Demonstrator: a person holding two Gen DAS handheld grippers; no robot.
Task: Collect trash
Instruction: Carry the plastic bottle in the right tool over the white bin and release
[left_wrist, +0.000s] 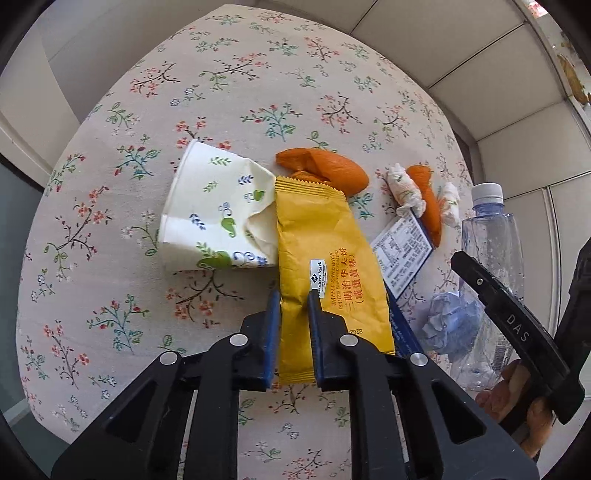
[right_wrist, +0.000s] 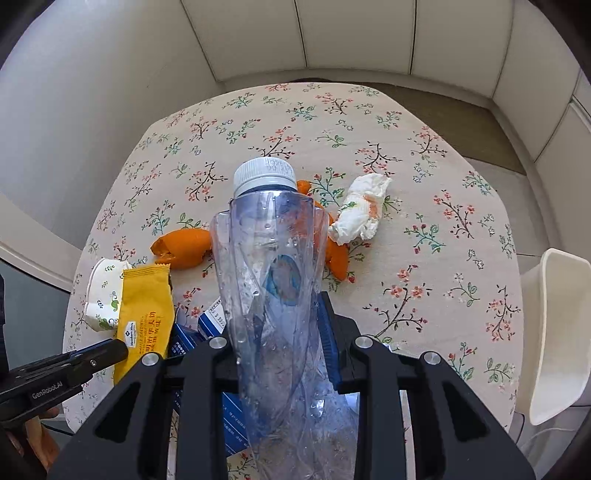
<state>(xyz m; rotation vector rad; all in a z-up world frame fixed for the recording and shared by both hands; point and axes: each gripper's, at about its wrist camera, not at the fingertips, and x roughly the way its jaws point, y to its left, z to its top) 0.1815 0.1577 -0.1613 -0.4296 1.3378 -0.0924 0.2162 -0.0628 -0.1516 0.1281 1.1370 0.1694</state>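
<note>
A yellow snack wrapper (left_wrist: 325, 266) lies on the floral tablecloth (left_wrist: 147, 110), and my left gripper (left_wrist: 293, 302) is shut on its near left edge, the blue pads pinching the foil. My right gripper (right_wrist: 280, 314) is shut on a crumpled clear plastic bottle (right_wrist: 273, 258) with a white cap, held off the table; its left pad is hidden behind the bottle. In the left wrist view the bottle (left_wrist: 491, 236) and the right gripper stand at the right edge. In the right wrist view the wrapper (right_wrist: 146, 314) lies at the lower left.
A crushed paper cup (left_wrist: 218, 218) touches the wrapper's left side. Orange peels (left_wrist: 325, 170), a stained tissue (right_wrist: 360, 210), a blue-and-white carton (left_wrist: 402, 254) and a crumpled blue paper (left_wrist: 450, 321) lie around. A white plastic item (right_wrist: 554, 332) stands beside the table's right edge.
</note>
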